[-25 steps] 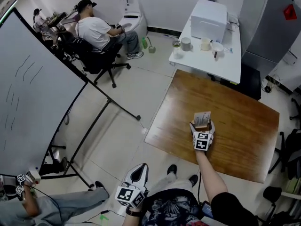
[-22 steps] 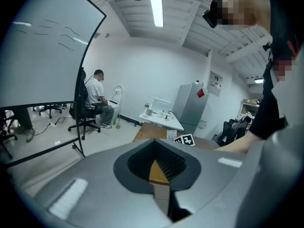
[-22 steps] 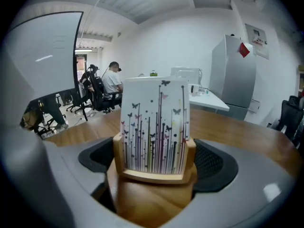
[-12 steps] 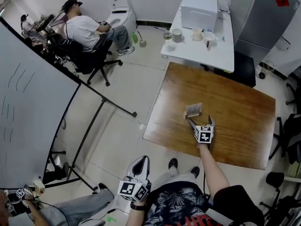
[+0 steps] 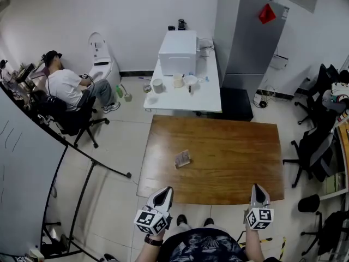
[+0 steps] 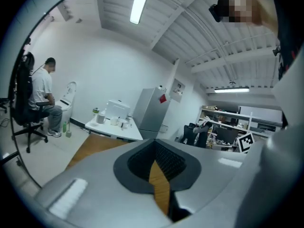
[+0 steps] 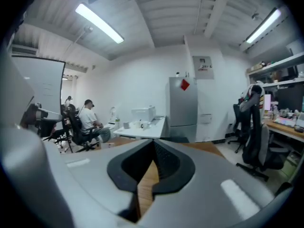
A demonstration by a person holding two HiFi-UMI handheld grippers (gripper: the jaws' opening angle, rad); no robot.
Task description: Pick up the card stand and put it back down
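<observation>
Since a second ago, our right gripper [image 5: 258,189] has left the card stand [image 5: 182,158] and drawn back off the near edge of the wooden table [image 5: 240,157], towards its right corner. Earlier it was reaching over the table with its jaws wide around the stand. Now the jaws are clenched together and empty. In the right gripper view [image 7: 151,163] only a thin slit of brown wood shows between the dark ribbed pads.

The card stand rests alone on the wooden table, left of its middle and well apart from both grippers. It is a small, pale, flat piece that stands slightly askew to the table's edges. Its finer shape is too small for us to make out.

Our left gripper [image 5: 167,191] hangs just off the table's near left corner, much as before. Its jaws are likewise closed on nothing, as the left gripper view [image 6: 154,160] shows.

The table is a rectangular slab of warm brown wood with visible grain and a slight sheen. Both grippers have smooth grey shells that taper to points. Each carries a cube with black-and-white square markers.
</observation>
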